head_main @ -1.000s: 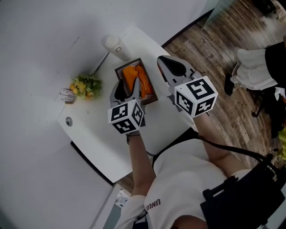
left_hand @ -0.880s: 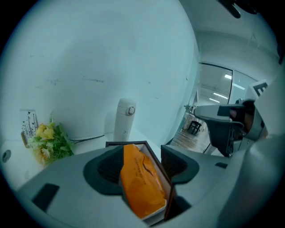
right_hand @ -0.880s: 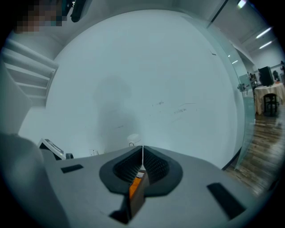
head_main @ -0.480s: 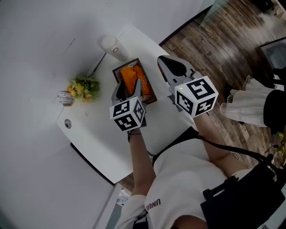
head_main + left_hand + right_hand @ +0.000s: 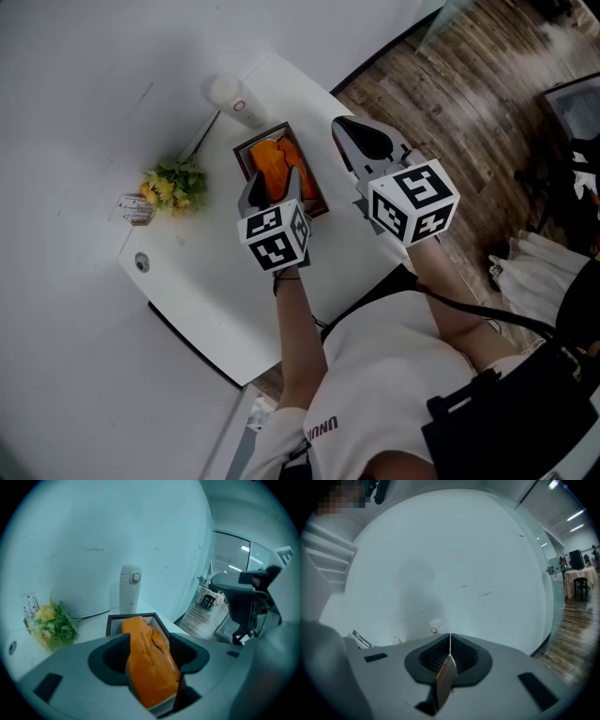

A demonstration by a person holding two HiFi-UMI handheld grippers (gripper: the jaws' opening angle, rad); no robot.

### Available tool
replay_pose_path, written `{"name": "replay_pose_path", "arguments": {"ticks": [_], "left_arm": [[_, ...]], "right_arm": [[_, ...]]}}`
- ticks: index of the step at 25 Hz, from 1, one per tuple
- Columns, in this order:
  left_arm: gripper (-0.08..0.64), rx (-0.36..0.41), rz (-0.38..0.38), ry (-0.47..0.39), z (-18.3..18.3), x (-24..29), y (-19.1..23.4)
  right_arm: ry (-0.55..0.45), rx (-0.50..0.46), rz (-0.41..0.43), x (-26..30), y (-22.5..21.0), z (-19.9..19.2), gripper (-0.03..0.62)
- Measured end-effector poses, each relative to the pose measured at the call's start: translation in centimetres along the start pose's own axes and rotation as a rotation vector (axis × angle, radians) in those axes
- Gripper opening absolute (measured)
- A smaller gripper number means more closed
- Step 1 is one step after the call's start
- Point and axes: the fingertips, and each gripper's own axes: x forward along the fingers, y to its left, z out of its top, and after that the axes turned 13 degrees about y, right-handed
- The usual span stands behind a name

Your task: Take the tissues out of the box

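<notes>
- The left gripper point(image 5: 272, 187) sits at the middle of the head view, over the dark box point(image 5: 246, 150), and its two jaws are clamped on the sides of the orange tissue pack point(image 5: 149, 663).
- In the left gripper view the pack fills the gap between the jaws, and its far end reaches up toward the box's opening.
- In the head view the orange of the pack shows inside the box's frame. I cannot tell whether the pack has cleared the bottom.
- The right gripper point(image 5: 349, 133) hangs right of the box and apart from it, with its jaws pressed together.
- The box stands on the white table point(image 5: 197, 300).
- A white bottle point(image 5: 230, 94) stands just above the box in the frame, and a bunch of flowers point(image 5: 176, 183) lies to the box's left.
</notes>
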Motion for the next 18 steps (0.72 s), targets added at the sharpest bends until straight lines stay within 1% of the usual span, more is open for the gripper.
{"name": "replay_pose_path", "arguments": {"ticks": [4, 10, 11, 13, 14, 18], "left_arm": [[0.259, 0.073, 0.04, 0.034, -0.4, 0.4, -0.4], [0.247, 0.136, 0.081, 0.071, -0.8, 1.0, -0.4], [0.226, 0.153, 0.095, 0.081, -1.0, 1.0, -0.4], [0.151, 0.179, 0.125, 0.096, -1.1, 1.0, -0.3], [0.127, 0.184, 0.133, 0.098, -1.2, 1.0, -0.2], [0.112, 0.197, 0.145, 0.103, -1.2, 0.9, -0.3]], "right_arm": [[0.0, 0.004, -0.007, -0.2, -0.2, 0.0, 0.021], [0.0, 0.006, -0.014, -0.1, -0.3, -0.2, 0.021], [-0.001, 0.008, -0.016, -0.1, -0.3, -0.1, 0.021], [-0.004, 0.01, -0.019, -0.3, -0.5, -0.1, 0.021], [-0.005, 0.01, -0.02, -0.3, -0.5, -0.1, 0.021], [-0.006, 0.014, -0.022, -0.6, -0.6, -0.1, 0.021]]}}
